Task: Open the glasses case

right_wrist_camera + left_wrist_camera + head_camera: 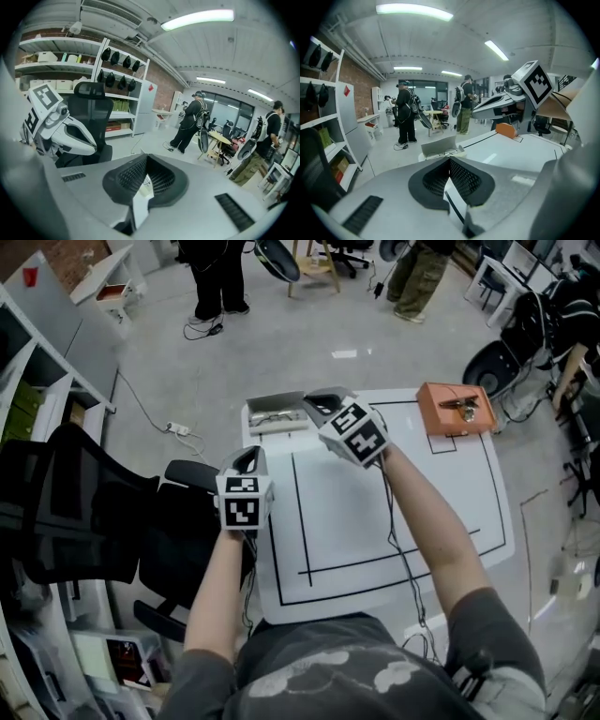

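The glasses case point(277, 414) is seen at the far left corner of the bench point(441, 512). Its lid point(438, 144) stands up from the back, and the glasses point(440, 153) lie exposed inside, so the opening is judged done, or as good as done. The left gripper point(249, 457) is held over the bench's left edge, on the near side of the case, with its jaws pressed together and nothing caught between them. The right gripper point(323, 401) is poised above the case's right end. Seen from the left gripper view it is raised well off the bench and apart from the case, and its jaws too are closed on nothing. An orange box point(455, 409) sits at the far right corner, well apart and not involved. What is called for now is a clean finish. Both grippers are best drawn up and back toward the near edge, and the right one should be kept off the upright lid, since a brush there could tip it shut again. If the lid is judged not fully back, a light push from the closed tip against its inner face should be enough, with the base steadied at its left end so the case is not slid off the corner.
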A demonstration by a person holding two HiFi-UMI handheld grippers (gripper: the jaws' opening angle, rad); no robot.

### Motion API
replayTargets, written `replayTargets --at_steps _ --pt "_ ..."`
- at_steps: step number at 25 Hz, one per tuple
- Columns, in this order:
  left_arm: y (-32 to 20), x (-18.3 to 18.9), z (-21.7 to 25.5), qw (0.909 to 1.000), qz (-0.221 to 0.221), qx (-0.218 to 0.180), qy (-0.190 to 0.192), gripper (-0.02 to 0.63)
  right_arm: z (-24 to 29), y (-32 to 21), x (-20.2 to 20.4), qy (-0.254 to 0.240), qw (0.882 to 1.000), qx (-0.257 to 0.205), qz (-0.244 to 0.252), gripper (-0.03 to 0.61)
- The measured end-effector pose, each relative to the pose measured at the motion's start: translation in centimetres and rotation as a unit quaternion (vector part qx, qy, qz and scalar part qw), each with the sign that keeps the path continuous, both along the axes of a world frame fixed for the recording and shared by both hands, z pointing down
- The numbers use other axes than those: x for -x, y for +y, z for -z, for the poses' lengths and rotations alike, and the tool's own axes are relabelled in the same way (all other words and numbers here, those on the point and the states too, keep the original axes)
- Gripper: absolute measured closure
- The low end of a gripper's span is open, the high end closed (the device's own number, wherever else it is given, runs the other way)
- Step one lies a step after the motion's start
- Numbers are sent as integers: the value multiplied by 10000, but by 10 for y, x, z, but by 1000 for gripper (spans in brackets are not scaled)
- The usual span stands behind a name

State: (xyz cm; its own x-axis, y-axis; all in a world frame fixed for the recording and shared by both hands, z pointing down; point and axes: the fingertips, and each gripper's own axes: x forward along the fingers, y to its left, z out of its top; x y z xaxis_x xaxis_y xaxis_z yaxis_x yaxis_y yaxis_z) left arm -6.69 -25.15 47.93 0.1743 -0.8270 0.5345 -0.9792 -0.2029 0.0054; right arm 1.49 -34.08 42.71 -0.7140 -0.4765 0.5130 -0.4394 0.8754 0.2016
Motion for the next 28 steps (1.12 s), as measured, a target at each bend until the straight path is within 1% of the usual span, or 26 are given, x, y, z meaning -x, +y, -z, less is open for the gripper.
replayTargets --at_steps 4,6,8,11,14,16,19,24,28 --pt "30 -12 23 9997 111 -171 -155 612 22 33 -12 -360 9993 3 -50 578" --pt "42 -17 34 9993 205 -259 -155 612 30 49 -17 -539 9985 -11 -15 580" --pt "51 -24 44 9991 226 -344 -140 612 34 63 -24 -619 9980 -108 5 580" --pt "58 -34 52 9988 153 -441 -157 612 38 79 -38 -702 9973 -190 -99 580" --pt "62 -44 52 9987 -13 -473 -171 612 35 93 -51 -834 9961 -29 -280 580" --pt "66 -47 50 9987 -114 -487 -120 612 30 102 -56 -818 9959 40 -376 580" --pt "76 -40 44 9988 -192 -440 -5 612 22 114 -55 -751 9955 81 -565 580" --pt "102 -11 41 9988 -322 -368 91 612 26 140 -32 -794 9934 49 -825 580" --pt "122 8 44 9975 -380 -386 450 612 33 165 -15 -870 9919 -53 -927 580"
